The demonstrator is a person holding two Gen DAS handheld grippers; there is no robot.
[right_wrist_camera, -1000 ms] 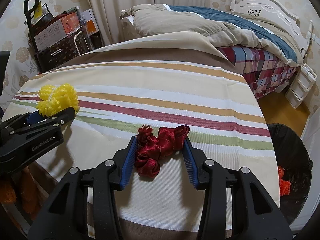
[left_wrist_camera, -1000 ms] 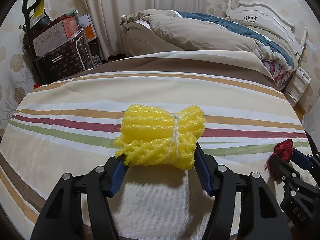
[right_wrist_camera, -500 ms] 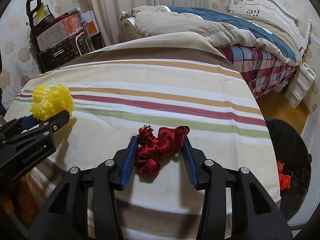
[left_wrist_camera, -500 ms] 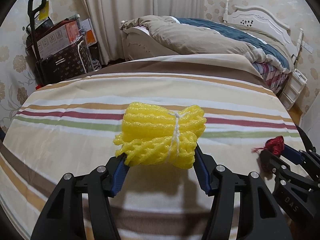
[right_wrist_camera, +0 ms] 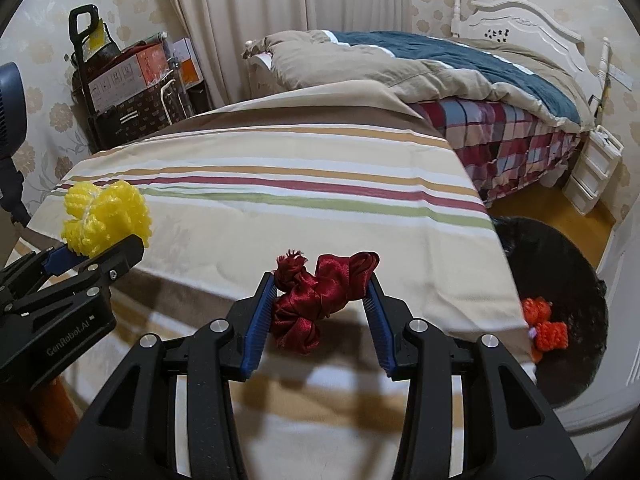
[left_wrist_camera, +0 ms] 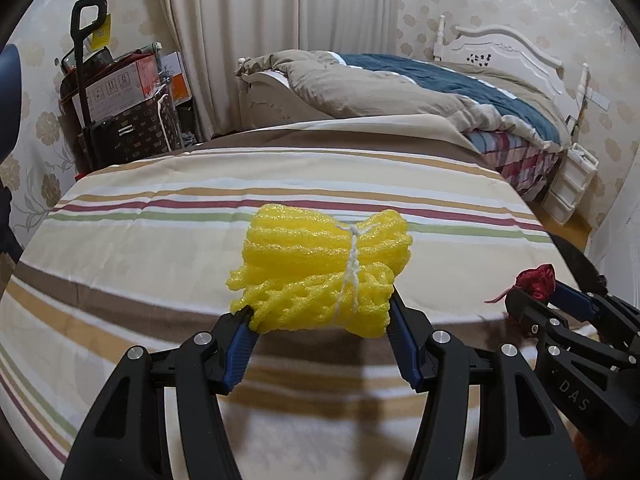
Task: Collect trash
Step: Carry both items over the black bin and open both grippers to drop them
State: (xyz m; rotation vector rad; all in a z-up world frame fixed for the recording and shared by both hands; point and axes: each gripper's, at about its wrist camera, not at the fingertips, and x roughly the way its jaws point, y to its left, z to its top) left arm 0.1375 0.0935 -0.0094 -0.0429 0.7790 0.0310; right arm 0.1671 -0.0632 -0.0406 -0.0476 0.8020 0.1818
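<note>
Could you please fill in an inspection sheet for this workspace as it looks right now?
Surface: table under a striped beige cloth, nothing lying loose on it.
Job's things: yellow foam-net bundle tied with white string; dark red satin fabric scrap; black bin on the floor at the table's right, holding orange net pieces.
Clutter: nothing seen on the table.
Grippers: left gripper shut on the yellow bundle; right gripper shut on the red scrap.
Cables: nothing seen.
Surroundings: unmade bed, curtains, boxes on a trolley.

Left gripper [left_wrist_camera: 320,320] jaws clamp yellow foam bundle [left_wrist_camera: 320,272] above striped cloth [left_wrist_camera: 160,240]
</note>
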